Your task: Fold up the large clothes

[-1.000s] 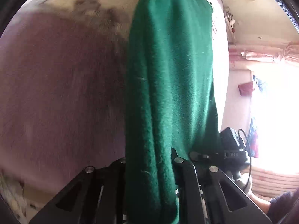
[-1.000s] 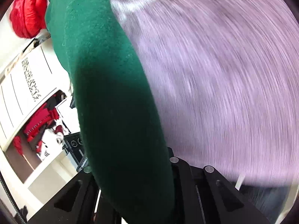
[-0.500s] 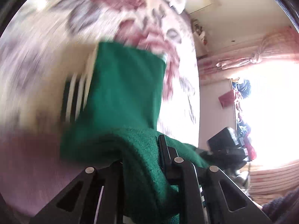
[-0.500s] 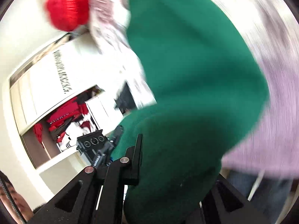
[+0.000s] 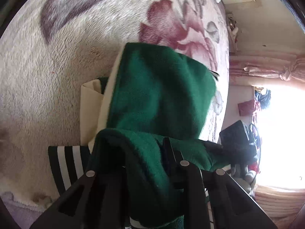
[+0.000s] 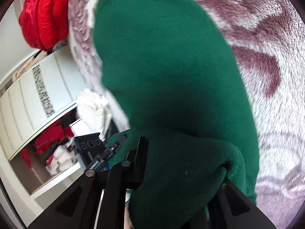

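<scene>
A second ago the green garment hung in one long drop from both grippers with the blanket streaking past; now it is folded over itself and lies on the floral blanket [image 5: 80, 43].

The left gripper [image 5: 144, 156] has green garment [image 5: 160, 95] bunched between its jaws, which have just been opening. The cloth is still draped thickly over and between them, though whether the pads press it I cannot tell. Ahead of this gripper the folded panel stretches away across the blanket. Just to its left a cream lining [image 5: 89, 105] peeks out, and closer in on the same side shows a black-and-white striped trim [image 5: 66, 164].

The right gripper [image 6: 183, 152] is swamped in green garment [image 6: 167, 66]. Its left finger [image 6: 141, 152] stands clear, the other is buried under the fold. Its jaws have just been opening too, with cloth between them. The garment runs forward and up from the gripper. Off to its left are a red jacket [image 6: 43, 15] and a white wardrobe [image 6: 28, 103].
</scene>
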The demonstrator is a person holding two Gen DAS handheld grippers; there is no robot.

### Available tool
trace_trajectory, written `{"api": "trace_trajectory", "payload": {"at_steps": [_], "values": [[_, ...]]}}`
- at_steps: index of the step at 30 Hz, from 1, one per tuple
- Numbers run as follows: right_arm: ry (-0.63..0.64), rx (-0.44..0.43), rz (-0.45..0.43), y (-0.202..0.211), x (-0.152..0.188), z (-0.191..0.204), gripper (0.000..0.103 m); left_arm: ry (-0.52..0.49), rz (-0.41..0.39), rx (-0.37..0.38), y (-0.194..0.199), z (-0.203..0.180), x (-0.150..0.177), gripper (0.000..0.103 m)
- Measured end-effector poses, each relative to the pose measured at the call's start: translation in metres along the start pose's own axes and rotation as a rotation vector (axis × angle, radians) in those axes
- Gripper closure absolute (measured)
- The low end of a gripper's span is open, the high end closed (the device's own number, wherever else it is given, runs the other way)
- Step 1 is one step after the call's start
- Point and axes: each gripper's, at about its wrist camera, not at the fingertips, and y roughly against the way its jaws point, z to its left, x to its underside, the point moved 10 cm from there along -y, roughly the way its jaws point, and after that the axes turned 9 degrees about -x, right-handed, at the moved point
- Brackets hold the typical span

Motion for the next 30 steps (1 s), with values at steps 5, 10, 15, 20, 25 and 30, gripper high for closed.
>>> {"api": "trace_trajectory", "payload": {"at_steps": [5,10,15,20,25,30], "values": [[-0.017,-0.137,0.026,0.004,0.015,0.047,0.034,-0.081,-0.033,0.126,0.031,-0.036,-0.013,0.009],[-0.119,-0.196,-0.029,-0.002,0.025,0.042,0.016,-0.105,-0.144,-0.003,0.034,-0.027,-0.064,0.009],[-0.054,-0.056,-0.029,-0.008,0.015,0.083,0.016,-0.162,-0.219,-0.089,0.040,-0.022,-0.082,0.009],[0.048,0.041,-0.034,0.004,0.009,0.102,0.016,-0.189,-0.276,-0.202,0.043,-0.006,-0.083,0.009],[0.234,0.055,-0.164,0.039,-0.005,0.128,0.016,-0.178,-0.306,-0.259,0.046,0.006,-0.073,0.009],[0.466,0.559,-0.225,0.072,-0.006,0.069,0.016,-0.225,-0.337,-0.452,0.018,0.031,-0.052,0.009]]}}
